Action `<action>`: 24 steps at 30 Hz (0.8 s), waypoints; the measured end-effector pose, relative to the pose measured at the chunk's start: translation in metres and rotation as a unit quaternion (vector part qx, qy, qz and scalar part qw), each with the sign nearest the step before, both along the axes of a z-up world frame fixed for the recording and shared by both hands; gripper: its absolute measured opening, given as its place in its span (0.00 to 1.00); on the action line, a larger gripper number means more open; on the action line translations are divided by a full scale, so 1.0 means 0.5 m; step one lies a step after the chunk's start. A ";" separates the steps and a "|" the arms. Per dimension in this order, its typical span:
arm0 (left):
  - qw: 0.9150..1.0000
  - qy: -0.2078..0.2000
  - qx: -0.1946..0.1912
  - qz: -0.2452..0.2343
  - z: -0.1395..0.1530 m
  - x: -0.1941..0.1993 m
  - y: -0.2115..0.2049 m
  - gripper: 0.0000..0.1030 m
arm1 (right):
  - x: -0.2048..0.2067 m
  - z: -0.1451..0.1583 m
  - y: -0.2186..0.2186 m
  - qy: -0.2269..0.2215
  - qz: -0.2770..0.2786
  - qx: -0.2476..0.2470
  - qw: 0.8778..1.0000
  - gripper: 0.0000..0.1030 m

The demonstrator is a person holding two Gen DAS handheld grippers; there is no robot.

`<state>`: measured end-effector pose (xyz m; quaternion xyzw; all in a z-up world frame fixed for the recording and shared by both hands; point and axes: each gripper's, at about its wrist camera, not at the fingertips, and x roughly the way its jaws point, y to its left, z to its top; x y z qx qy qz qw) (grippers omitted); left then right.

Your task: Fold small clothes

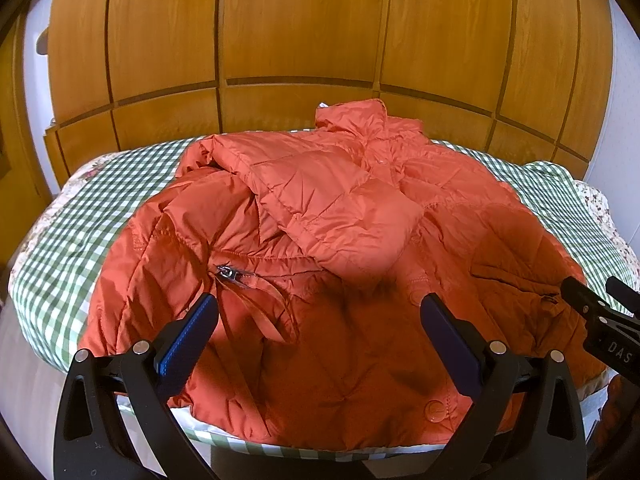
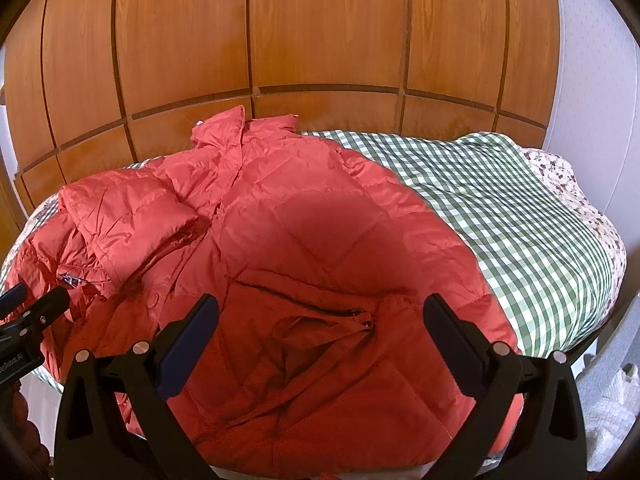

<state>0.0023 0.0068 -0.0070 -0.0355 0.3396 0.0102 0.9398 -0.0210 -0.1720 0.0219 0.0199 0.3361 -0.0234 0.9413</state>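
Left tongs (image 1: 320, 320) released, jaws wide apart, hovering over hem of orange quilted puffer jacket (image 1: 340, 360). Right tongs (image 2: 322, 320) likewise released above pocket zip. Jacket spread on green-checked bed cover (image 2: 500, 208), one sleeve (image 1: 332, 208) folded across front. Beyond: wooden panelled wardrobe (image 1: 300, 32).

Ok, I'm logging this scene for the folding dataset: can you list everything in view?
puffer jacket: one, orange-red, spread on the bed, one sleeve folded across its front
checked cover: one, green and white, under the jacket
floral quilt: one, pale with flowers, showing at the bed's edges
wardrobe: one, brown wood panels, behind the bed
left gripper: fingers apart over the jacket's hem, holding nothing
right gripper: fingers apart over a pocket, holding nothing
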 end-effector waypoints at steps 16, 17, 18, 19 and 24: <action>1.000 0.002 -0.012 -0.016 -0.005 0.008 -0.001 0.97 | 0.005 0.000 0.002 0.001 0.003 -0.004 1.000 0.98; 1.000 0.006 -0.016 -0.025 -0.008 0.010 -0.002 0.97 | 0.007 -0.002 0.002 0.003 0.004 -0.004 1.000 0.98; 0.999 0.011 -0.019 -0.033 -0.011 0.013 -0.004 0.97 | 0.009 -0.004 0.002 0.004 0.006 -0.004 1.000 0.98; 0.999 0.019 -0.021 -0.042 -0.016 0.018 -0.006 0.97 | 0.012 -0.006 0.002 0.007 0.007 -0.004 1.000 0.98; 0.995 0.057 -0.041 -0.076 -0.033 0.038 -0.010 0.97 | 0.029 -0.006 0.002 0.009 0.014 -0.006 1.000 0.98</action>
